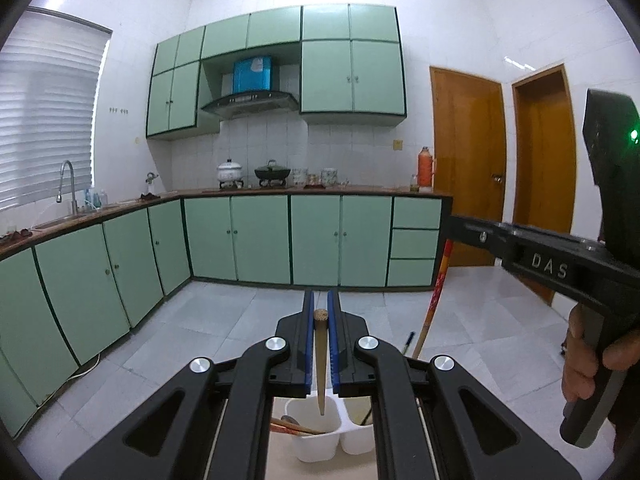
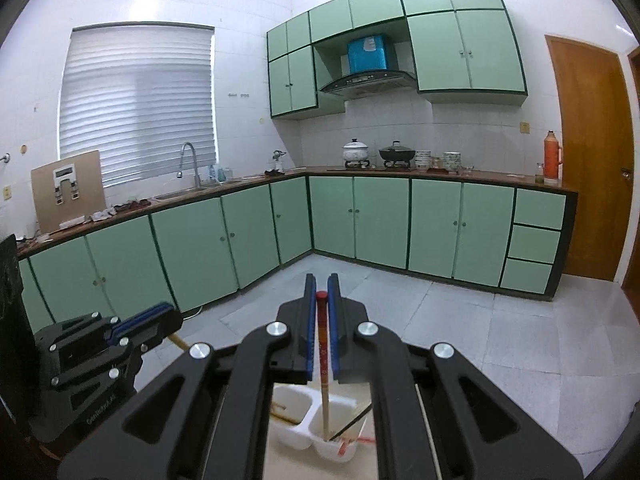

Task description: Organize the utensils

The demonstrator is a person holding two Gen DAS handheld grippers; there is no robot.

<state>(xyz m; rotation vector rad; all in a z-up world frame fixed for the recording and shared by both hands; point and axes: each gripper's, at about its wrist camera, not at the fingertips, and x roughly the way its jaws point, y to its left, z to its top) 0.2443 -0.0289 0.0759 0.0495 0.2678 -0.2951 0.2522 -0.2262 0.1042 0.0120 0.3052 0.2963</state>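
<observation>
Plain wooden utensil, round-ended, is clamped upright in the left hand-held gripper, tip above the left compartment of the white holder. Red-topped chopstick is pinched by the right hand-held gripper, its tip inside the right compartment. Holder stands on the pale tabletop; open tiled floor lies beyond.

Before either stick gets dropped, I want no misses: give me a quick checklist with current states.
1. Left gripper shut on the brown wooden stick: ok.
2. Stick's tip above the left cup of the white holder: ok.
3. Right gripper shut on the red-topped chopstick: ok.
4. Chopstick's tip inside the right cup: ok.
5. Room left in both cups: cannot tell.
</observation>
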